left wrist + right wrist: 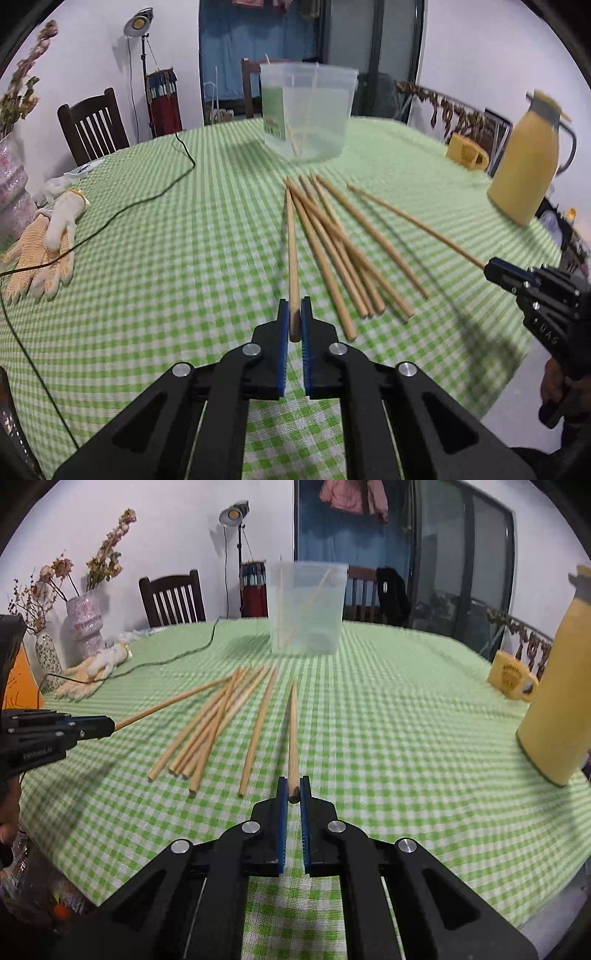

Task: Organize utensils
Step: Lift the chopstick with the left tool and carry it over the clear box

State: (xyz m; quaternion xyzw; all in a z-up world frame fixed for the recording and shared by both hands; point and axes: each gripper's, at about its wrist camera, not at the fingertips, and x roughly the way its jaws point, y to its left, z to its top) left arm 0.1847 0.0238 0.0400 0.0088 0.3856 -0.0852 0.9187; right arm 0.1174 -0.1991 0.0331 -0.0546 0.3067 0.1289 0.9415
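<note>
On the far left of the green checked tablecloth lies a pair of work gloves with a thin black cable across them. Next comes the left gripper, its blue-padded jaws nearly closed on the butt of one wooden chopstick, whose tip points toward the clear plastic container at mid-table. Just right of that stick lies the loose bundle of chopsticks, fanned on the cloth. Further right, the right gripper pinches a second chopstick by its thick end in the same narrow grip. A yellow mug and a yellow thermos jug stand at the right edge.

The step looks like pickup finished on both sides, transfer pending: each stick would need lifting, tipping upright and lowering into the container, which already holds a few.

Motion blur softens both views; how many sticks stand inside the container is hard to count, and whether either held tip is off the cloth I cannot tell.
</note>
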